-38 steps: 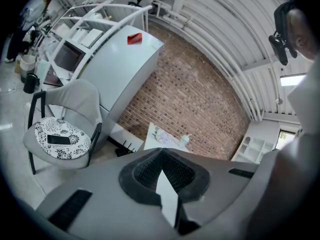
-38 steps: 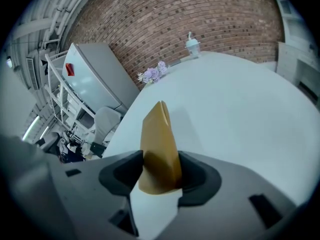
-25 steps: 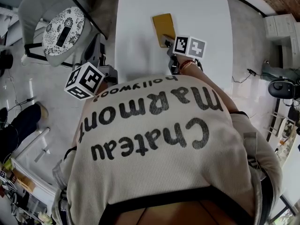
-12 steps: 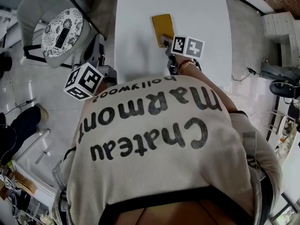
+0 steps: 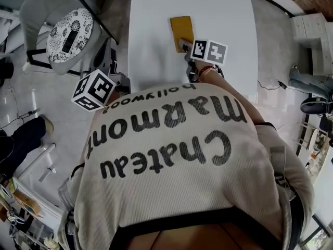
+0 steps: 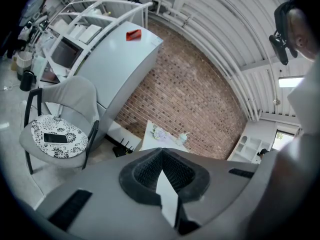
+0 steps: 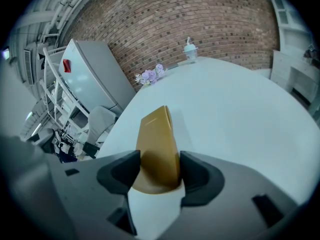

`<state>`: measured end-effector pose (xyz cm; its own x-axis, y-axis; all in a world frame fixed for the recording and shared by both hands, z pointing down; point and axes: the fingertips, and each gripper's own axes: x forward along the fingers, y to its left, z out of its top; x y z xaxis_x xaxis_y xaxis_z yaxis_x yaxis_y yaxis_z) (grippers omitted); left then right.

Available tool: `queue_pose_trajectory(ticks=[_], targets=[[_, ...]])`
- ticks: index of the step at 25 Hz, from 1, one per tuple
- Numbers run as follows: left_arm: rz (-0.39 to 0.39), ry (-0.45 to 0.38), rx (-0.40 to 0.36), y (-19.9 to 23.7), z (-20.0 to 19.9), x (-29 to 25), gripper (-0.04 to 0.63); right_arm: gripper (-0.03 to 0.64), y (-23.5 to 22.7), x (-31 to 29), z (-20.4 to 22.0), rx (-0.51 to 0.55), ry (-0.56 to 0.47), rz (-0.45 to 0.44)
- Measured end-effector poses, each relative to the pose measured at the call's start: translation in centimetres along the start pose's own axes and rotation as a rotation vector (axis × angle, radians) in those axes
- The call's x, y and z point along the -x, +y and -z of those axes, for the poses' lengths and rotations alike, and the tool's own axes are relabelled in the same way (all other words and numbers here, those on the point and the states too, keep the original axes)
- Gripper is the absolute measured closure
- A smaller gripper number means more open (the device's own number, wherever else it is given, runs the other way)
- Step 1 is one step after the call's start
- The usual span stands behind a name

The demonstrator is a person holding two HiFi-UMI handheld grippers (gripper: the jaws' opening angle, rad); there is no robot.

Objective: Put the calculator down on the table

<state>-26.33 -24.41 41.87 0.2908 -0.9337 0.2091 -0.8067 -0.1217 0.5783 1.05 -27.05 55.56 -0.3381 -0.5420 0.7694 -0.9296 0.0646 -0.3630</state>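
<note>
On the white table (image 5: 156, 35) the yellow calculator (image 5: 181, 29) lies with its near end between your right tongs (image 7: 159, 160), whose jaws are opening. Withdraw crooked and a pad may drag it askew. Your left tongs (image 6: 161, 154) hang closed, empty.

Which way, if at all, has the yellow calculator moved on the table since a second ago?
No. In the head view the calculator lies just as far from the left and near edges of the white table as before.
</note>
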Motion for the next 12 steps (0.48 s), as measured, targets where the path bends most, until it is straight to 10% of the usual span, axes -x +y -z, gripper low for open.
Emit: queue_pose_trajectory(ticks=[12], targets=[[-0.006, -0.008, 0.004, 0.41, -0.19, 0.37, 0.594, 0.359, 0.03, -0.27, -0.08, 0.006, -0.007, 0.004]])
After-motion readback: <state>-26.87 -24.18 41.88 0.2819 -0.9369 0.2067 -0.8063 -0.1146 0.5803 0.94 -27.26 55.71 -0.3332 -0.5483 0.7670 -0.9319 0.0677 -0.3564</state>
